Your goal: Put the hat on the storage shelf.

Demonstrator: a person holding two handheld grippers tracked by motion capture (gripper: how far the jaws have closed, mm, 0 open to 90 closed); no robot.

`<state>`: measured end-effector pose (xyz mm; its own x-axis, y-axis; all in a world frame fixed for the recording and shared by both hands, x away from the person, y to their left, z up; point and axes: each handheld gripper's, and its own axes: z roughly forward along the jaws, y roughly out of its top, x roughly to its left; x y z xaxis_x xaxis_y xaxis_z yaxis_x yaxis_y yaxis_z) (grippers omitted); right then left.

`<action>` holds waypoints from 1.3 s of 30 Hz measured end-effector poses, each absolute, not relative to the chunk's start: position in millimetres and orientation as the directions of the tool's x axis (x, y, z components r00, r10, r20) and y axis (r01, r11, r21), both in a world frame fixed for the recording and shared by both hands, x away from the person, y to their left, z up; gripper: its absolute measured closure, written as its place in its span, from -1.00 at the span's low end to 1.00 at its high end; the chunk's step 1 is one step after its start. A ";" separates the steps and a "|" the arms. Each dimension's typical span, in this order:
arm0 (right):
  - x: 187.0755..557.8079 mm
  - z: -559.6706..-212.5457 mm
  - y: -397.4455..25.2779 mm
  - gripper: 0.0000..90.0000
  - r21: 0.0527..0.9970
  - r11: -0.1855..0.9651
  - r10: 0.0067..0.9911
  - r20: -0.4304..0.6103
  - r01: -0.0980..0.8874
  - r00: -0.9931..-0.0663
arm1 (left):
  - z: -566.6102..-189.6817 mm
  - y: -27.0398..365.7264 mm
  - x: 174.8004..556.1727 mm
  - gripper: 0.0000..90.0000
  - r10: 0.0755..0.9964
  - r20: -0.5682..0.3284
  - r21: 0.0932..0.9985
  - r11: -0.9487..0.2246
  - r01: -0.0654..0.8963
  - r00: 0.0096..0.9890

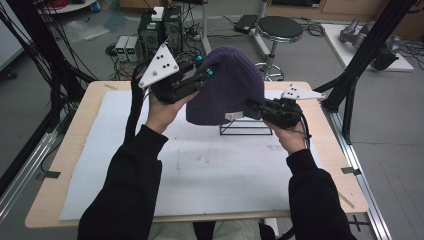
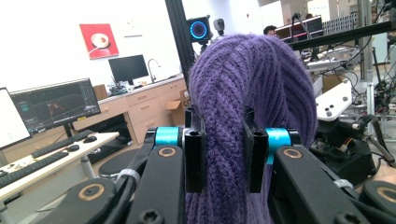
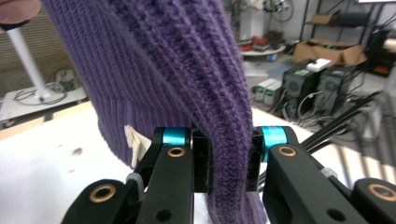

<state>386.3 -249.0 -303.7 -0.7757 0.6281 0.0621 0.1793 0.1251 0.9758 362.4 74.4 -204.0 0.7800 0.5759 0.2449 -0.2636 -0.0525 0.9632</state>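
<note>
High view: one purple knitted beanie [image 1: 227, 87], ribbed, held up above the far middle of a pale wooden table [image 1: 75, 130] covered by a white mat [image 1: 210, 170]. Left gripper [image 1: 207, 75], black with blue bands and a grey three-cornered plate, held in the person's left hand [image 1: 162, 110], jaws clamped on the upper left side of the beanie near its crown. Right gripper [image 1: 250, 106], same make, held in the right hand [image 1: 290, 137], jaws clamped on the lower right edge of the beanie near the brim. One small white label [image 1: 233, 116] on the brim, facing the near side. One black wire stand [image 1: 246, 129] on the mat just below and behind the beanie's lower edge; whether the beanie touches it cannot be told. Both forearms in black sleeves [image 1: 130, 190] enter from the near edge. Left gripper view: both jaws pressed against a bunched fold of the purple knit [image 2: 243, 93], which rises between and above them; office desks and monitors far behind. Right gripper view: both jaws closed on a thick fold of the knit [image 3: 187, 70], the label [image 3: 133, 140] just left of them, the white mat [image 3: 51, 163] beneath. Beyond the table, on the floor: one round black stool [image 1: 280, 27] and several computer units [image 1: 160, 30] with cables.
</note>
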 end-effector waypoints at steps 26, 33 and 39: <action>418.7 -273.0 -284.0 0.78 0.982 0.086 0.772 0.042 0.169 -0.634 | -183.7 29.4 401.0 0.68 0.582 0.326 0.939 -0.105 -0.328 0.745; 422.4 -275.3 -288.5 0.78 0.979 0.086 0.795 0.044 0.183 -0.605 | -185.7 21.7 410.4 0.68 0.603 0.346 0.931 -0.126 -0.342 0.719; 427.1 -279.1 -289.6 0.77 0.977 0.092 0.814 0.038 0.194 -0.580 | -186.2 15.5 419.1 0.68 0.615 0.356 0.928 -0.145 -0.343 0.704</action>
